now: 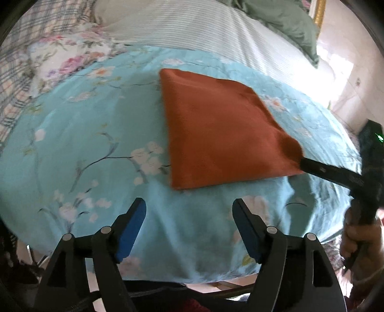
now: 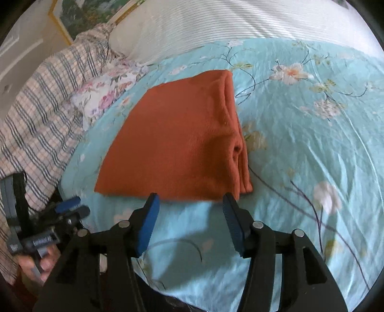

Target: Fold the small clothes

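Rust-orange knit fabric, a small garment (image 2: 177,141) folded into a flat stack, lies on the turquoise floral bedspread (image 2: 300,144) that covers the bed. In the right wrist view its stacked fold edges run along the right side, with a small puckered opening among the layers, and its near edge sits just beyond the tips of the right claw (image 2: 190,199).

That right claw hangs with its blue-padded fingers (image 2: 148,225) spread apart and nothing between them, just short of the garment. In the left wrist view the right claw's dark finger reaches in from the right and meets the garment's near right corner, which looks slightly lifted and blurred; whether it touches the cloth there cannot be told.

Over the bare bedspread, the left claw (image 1: 189,204) is likewise parted, gripping nothing, a little back from the garment's near edge. The same tool shows at the lower left of the right wrist view, a hand (image 2: 36,261) wrapped round its handle.

Beyond the bedspread lie a white ribbed blanket (image 1: 192,31), a checked cloth (image 2: 40,100), a pink-flowered pillow (image 2: 105,96) and a green cushion (image 1: 288,21).
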The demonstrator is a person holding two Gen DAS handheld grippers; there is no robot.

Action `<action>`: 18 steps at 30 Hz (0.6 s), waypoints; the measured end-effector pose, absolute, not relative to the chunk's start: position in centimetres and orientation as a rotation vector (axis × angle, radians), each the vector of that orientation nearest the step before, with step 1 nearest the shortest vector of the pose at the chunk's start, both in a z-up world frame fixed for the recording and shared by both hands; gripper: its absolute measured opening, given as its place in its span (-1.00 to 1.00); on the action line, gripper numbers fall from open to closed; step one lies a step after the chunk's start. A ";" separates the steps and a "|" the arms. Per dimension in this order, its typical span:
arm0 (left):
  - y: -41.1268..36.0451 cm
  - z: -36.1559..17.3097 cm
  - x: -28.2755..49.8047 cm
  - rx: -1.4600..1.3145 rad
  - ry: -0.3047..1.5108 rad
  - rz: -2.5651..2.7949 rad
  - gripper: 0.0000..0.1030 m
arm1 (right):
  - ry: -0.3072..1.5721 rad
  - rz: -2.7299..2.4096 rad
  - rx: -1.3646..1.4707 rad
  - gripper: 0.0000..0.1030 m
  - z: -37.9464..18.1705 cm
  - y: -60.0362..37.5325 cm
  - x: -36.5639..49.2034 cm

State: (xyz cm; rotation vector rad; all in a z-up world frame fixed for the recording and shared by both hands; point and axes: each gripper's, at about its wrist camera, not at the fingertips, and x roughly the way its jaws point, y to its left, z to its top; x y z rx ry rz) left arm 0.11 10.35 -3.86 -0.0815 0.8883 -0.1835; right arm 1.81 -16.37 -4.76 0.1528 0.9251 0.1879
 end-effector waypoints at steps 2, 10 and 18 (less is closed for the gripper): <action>10.6 -4.0 0.1 -0.061 0.903 -0.144 0.55 | 0.928 0.181 0.132 0.10 -4.8 -16.2 1.3; 10.4 -4.3 0.1 0.021 0.955 -0.045 0.55 | 0.933 0.181 0.086 0.27 -4.8 -15.9 0.3; 9.5 -2.8 -0.4 0.124 0.934 -0.009 0.56 | 0.941 0.207 0.068 0.28 -4.4 -14.8 0.5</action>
